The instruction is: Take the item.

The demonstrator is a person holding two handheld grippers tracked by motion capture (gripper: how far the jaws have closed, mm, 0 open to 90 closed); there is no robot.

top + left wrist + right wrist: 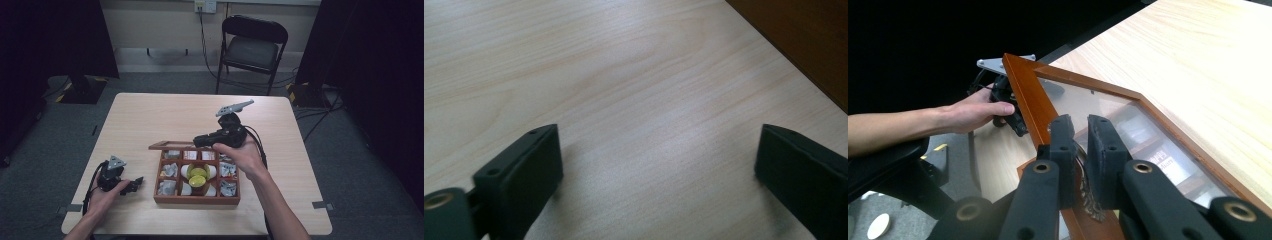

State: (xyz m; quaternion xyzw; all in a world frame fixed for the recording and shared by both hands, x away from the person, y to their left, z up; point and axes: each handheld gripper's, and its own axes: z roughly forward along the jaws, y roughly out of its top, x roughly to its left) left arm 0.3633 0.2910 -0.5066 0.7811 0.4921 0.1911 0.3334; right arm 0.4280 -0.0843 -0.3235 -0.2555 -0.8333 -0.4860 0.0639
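Note:
A wooden box [196, 200] with several compartments stands on the table near its front. It holds wrapped packets and a yellow-green round thing [198, 176] in the middle. Its glass-paned lid [1023, 95] is swung up at the back of the box [172, 145]. My right gripper [1080, 135] is shut on the lid's wooden frame at a small metal fitting, and it stands above the box's far side [200, 140]. My left gripper [659, 150] is open over bare tabletop with nothing between its jaws, lying left of the box [136, 183].
The light wooden table [165, 115] stretches beyond the box. A black folding chair [252, 47] stands behind the table's far edge. Cables run across the floor at the right. The box's brown side [804, 40] lies just ahead and right of the left gripper.

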